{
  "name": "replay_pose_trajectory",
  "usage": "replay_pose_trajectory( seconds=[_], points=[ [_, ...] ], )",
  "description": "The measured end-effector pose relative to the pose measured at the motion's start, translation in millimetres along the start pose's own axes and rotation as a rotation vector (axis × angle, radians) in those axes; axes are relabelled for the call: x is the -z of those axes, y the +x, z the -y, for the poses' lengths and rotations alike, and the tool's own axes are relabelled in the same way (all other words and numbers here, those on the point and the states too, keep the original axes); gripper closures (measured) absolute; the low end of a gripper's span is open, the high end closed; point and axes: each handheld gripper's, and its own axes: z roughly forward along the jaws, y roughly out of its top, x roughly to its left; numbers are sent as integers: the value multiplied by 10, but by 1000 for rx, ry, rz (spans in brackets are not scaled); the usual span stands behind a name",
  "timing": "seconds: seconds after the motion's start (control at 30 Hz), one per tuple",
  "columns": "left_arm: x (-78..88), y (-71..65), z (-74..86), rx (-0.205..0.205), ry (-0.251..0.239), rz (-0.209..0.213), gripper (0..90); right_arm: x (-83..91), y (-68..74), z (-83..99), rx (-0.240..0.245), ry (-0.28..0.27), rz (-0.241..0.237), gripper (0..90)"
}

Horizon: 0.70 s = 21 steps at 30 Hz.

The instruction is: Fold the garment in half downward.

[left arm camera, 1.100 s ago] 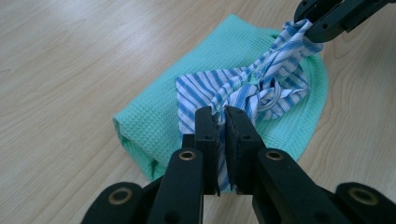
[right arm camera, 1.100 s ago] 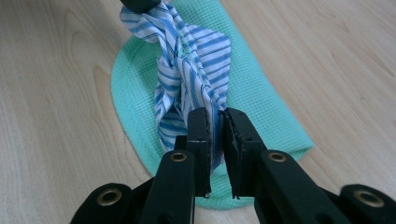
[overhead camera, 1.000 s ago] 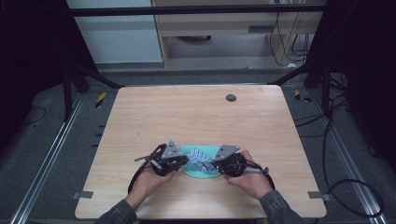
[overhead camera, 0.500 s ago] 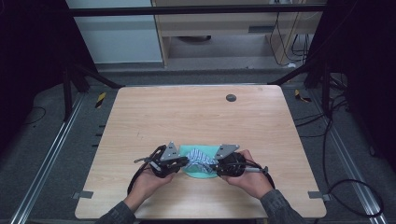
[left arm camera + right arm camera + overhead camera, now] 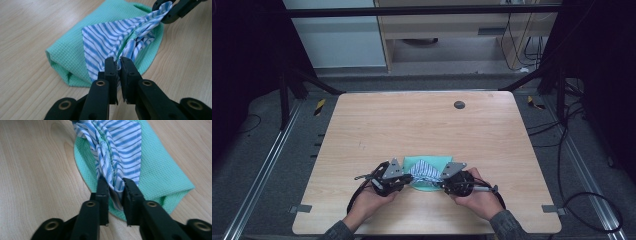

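While both hands work at the lower centre of the high view, one green cloth [image 5: 428, 172] lies on the tabletop [image 5: 422, 125] with one blue-striped cloth [image 5: 112, 40] upon it. The left claw [image 5: 118, 65] is clenched on one end of the striped cloth, and the right claw [image 5: 115, 187] is clenched on its other end.

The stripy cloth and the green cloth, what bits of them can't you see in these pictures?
- Left gripper view: the striped cloth's pinched end is hidden between the left gripper's jaws.
- Right gripper view: its other end is hidden between the right gripper's jaws; its far end is cut off by the top edge.
- Both gripper views: part of the green cloth is covered by the striped cloth.
- High view: both cloths are too small to show their weave.
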Motion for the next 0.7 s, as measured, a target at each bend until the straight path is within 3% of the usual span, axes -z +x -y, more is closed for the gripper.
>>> replay_pose_trajectory(
  seconds=[0.17, 0.6, 0.7],
  points=[
    [-1, -4, 47, -3, -4, 13, 847, -17, 42, 47, 15, 3, -21, 851],
    [-30, -121, 115, -46, 62, 40, 861, -36, 128, 107, 65, 53, -41, 864],
    [-28, -129, 123, -39, 61, 48, 861, -29, 119, 104, 68, 59, -38, 864]
  ],
)
